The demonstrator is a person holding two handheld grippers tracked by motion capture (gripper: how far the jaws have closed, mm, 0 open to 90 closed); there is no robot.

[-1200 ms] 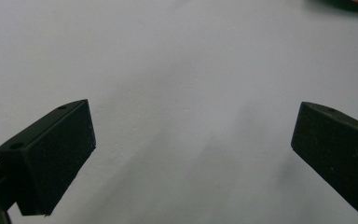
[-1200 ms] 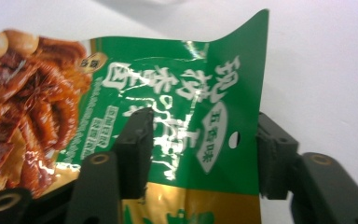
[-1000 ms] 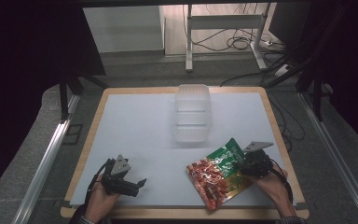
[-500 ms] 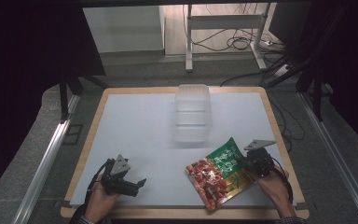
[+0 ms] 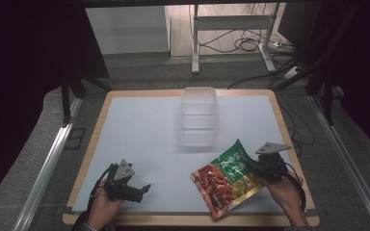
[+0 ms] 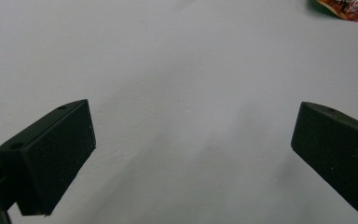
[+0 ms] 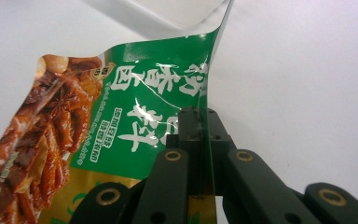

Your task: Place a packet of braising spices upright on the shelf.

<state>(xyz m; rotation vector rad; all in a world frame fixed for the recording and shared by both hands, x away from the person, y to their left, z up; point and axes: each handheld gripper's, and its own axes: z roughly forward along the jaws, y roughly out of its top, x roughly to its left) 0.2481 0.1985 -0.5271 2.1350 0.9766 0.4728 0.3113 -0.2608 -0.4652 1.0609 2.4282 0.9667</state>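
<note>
A green and red snack packet (image 5: 224, 179) (image 7: 116, 116) lies tilted at the near right of the white table, its right edge lifted. My right gripper (image 5: 256, 167) (image 7: 204, 123) is shut on that edge; its jaws have just been closing, and the foil is pinched between them. At the near left my left gripper (image 5: 144, 188) rests low over the bare table, jaws wide apart with nothing between its fingertips (image 6: 51, 158). A corner of the packet (image 6: 349, 7) peeks in at the top right of the left gripper view.
A clear plastic lidded box (image 5: 200, 117) stands at the table's middle, toward the far side. The white tabletop (image 5: 139, 130) has a wooden rim. Metal rails run along both sides, and cables lie on the floor beyond.
The right gripper has closed on the packet's right edge and risen a little, tilting that edge up off the table. The left gripper has stayed put.
</note>
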